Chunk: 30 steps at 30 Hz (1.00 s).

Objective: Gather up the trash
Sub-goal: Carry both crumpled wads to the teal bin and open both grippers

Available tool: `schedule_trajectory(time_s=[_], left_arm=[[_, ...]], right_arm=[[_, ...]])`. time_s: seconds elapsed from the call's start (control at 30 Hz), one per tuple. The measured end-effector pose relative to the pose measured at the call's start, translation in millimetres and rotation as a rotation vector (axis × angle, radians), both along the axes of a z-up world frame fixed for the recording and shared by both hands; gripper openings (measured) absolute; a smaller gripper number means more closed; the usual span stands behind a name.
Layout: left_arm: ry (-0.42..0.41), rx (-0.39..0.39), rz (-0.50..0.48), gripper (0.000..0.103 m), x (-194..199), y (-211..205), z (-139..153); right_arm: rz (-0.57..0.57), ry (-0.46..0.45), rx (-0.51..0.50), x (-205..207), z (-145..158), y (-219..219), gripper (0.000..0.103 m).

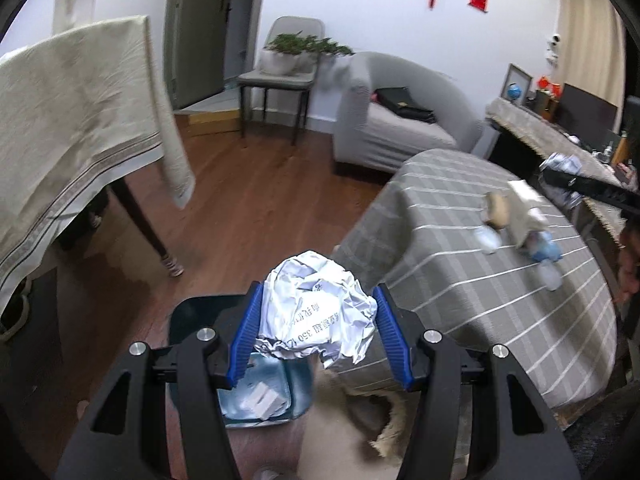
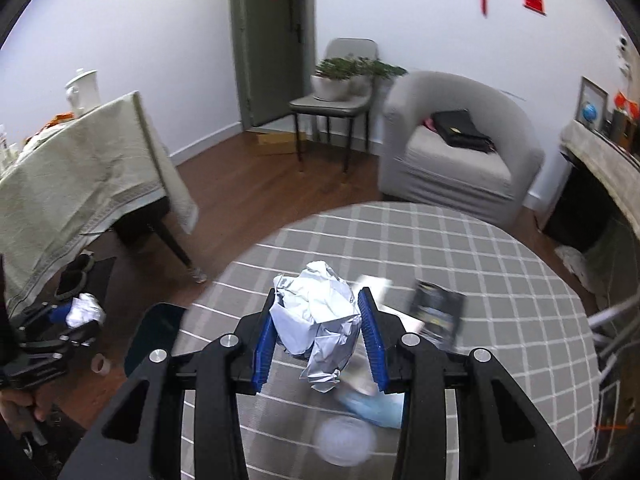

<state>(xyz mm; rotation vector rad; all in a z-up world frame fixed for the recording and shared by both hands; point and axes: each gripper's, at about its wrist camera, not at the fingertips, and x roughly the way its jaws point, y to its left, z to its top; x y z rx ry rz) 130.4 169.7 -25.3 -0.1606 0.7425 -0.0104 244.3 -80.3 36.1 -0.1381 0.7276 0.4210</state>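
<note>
- Printed paper ball: white, crumpled, black print on it; clamped between the blue pads of the left gripper, jaws closed partway on it. It hangs above the floor, over the bin.
- Bin: dark rim, pale liner, white scraps inside; stands on the wood floor just beside the round table, directly under the left gripper.
- Silver paper wad: grey-white, crumpled; gripped between the blue pads of the right gripper, jaws narrowed onto it, above the tabletop.
- Round table: grey checked cloth. In the right wrist view a dark packet, a light blue wrapper and a clear round lid lie on it near the right gripper; all blurred.
- Left wrist view of the same table: blurred scraps near its far edge, including a tan lump and a pale box.
- Second table: cream cloth, left of the bin, well apart from the round table.
- Armchair: grey, beyond the round table, with a black bag on its seat.
- Chair: by the door, holding a potted plant.
</note>
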Motion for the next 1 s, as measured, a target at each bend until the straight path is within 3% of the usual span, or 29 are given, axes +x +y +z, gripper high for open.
schedule_trajectory(time_s=[0.53, 1.0], left_arm=[[0.178, 0.006, 0.114, 0.058, 7, 67, -74], [0.360, -0.005, 0.158, 0.060, 8, 108, -142]], right_arm=[[0.186, 0.040, 0.037, -9, -13, 115, 0.040], [0.379, 0.144, -0.003, -28, -56, 218, 0.040]])
